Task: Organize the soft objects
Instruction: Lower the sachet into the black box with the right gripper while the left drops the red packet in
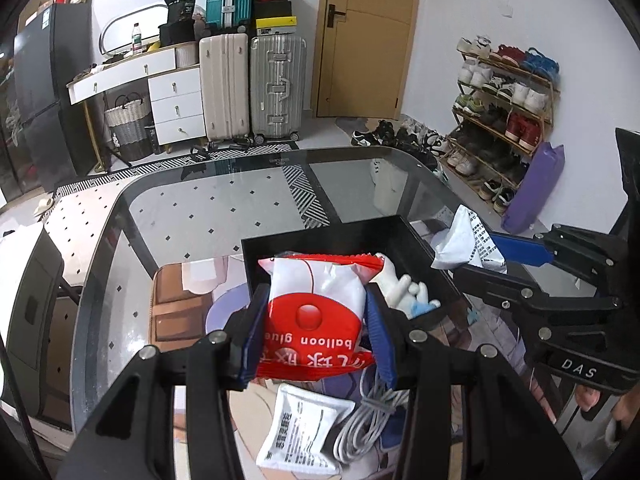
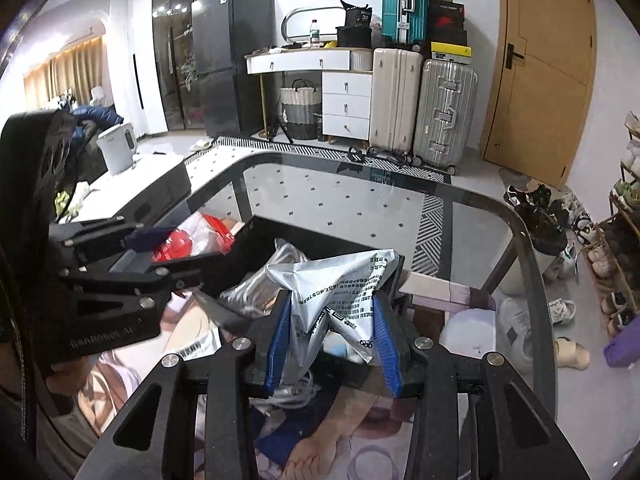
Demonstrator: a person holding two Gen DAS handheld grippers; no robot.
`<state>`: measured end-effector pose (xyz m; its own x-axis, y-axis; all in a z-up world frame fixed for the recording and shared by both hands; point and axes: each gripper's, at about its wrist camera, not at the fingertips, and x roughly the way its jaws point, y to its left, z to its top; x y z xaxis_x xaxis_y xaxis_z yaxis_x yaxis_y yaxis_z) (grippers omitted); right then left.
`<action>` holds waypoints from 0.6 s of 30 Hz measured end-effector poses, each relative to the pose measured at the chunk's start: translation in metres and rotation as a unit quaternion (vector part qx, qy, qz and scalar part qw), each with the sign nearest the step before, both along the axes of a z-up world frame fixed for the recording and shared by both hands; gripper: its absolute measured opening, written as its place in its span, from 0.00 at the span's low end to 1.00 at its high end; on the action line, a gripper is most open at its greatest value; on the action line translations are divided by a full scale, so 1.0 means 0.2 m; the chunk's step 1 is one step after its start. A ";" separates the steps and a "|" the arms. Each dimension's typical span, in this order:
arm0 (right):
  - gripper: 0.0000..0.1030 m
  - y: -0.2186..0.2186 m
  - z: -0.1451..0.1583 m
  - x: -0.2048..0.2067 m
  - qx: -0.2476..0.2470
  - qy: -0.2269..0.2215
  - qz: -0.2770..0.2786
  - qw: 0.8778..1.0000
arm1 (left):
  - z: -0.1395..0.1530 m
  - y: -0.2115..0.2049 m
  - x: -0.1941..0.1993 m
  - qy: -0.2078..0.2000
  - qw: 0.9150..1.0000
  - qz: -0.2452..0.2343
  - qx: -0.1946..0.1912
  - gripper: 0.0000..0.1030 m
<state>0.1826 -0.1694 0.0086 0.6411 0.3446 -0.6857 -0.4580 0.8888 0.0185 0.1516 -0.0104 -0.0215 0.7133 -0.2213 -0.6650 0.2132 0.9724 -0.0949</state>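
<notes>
The far half of the glass table (image 1: 224, 216) lies bare, open for a gripper to pass. Near the middle, a black box (image 1: 320, 236) stands in the way. In front of it, a white packet (image 1: 296, 432) and coiled cable (image 1: 368, 420) crowd the near surface.

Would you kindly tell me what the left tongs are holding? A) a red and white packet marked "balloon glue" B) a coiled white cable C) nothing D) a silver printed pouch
A: the left tongs are shut on the red and white balloon glue packet, held over the black box.
</notes>
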 end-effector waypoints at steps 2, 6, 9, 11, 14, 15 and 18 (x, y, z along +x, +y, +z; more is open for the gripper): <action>0.38 0.01 0.00 0.03 0.001 -0.007 -0.004 1.000 | 0.00 -0.01 0.02 -0.002 1.000 0.005 0.001 0.44; 0.38 0.04 -0.03 0.07 -0.003 -0.011 -0.010 1.000 | -0.03 -0.02 0.05 0.003 1.000 0.010 0.000 0.44; 0.38 0.05 -0.06 0.12 0.004 -0.005 -0.012 1.000 | -0.07 -0.02 0.09 0.009 1.000 0.015 -0.003 0.44; 0.38 0.06 -0.07 0.14 0.009 -0.001 -0.013 1.000 | -0.08 -0.03 0.12 0.009 1.000 0.018 -0.002 0.44; 0.38 0.08 -0.10 0.19 0.009 0.010 -0.014 1.000 | -0.11 -0.03 0.16 0.013 1.000 0.024 -0.001 0.44; 0.38 0.09 -0.11 0.20 0.006 0.012 -0.016 1.000 | -0.12 -0.04 0.17 0.015 1.000 0.026 0.000 0.43; 0.38 0.11 -0.15 0.22 0.006 0.027 -0.016 0.999 | -0.15 -0.03 0.20 0.023 0.999 0.034 0.002 0.44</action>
<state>0.2273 -0.1479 -0.0205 0.6137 0.3334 -0.7157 -0.4282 0.9021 0.0531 0.1912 -0.0166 -0.0509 0.6958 -0.1706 -0.6976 0.1417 0.9849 -0.0995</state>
